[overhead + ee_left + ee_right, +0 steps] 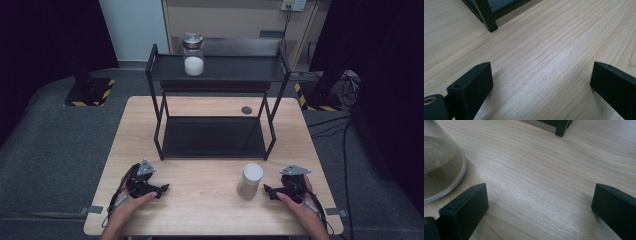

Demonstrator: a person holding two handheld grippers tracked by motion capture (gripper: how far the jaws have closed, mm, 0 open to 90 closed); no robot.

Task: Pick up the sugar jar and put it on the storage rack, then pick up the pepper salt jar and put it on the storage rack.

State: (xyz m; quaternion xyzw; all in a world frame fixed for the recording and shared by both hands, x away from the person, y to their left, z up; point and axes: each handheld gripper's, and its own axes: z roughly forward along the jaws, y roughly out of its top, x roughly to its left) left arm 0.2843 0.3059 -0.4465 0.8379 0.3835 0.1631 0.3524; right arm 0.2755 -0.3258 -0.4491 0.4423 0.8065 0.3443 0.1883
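Jaws wide on both, nothing held: left gripper (161,189) at seven o'clock, right gripper (268,190) at five. Pale canister (250,180), perhaps sand-filled, upright just beside the right one on table (210,200).

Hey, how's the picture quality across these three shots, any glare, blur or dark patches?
High view: the wooden table is evenly lit, the room's edges fall into near black. Left gripper view: a soft sheen on the wood between the open left tongs. Right gripper view: the jar of sandy powder at the left edge is blurred.
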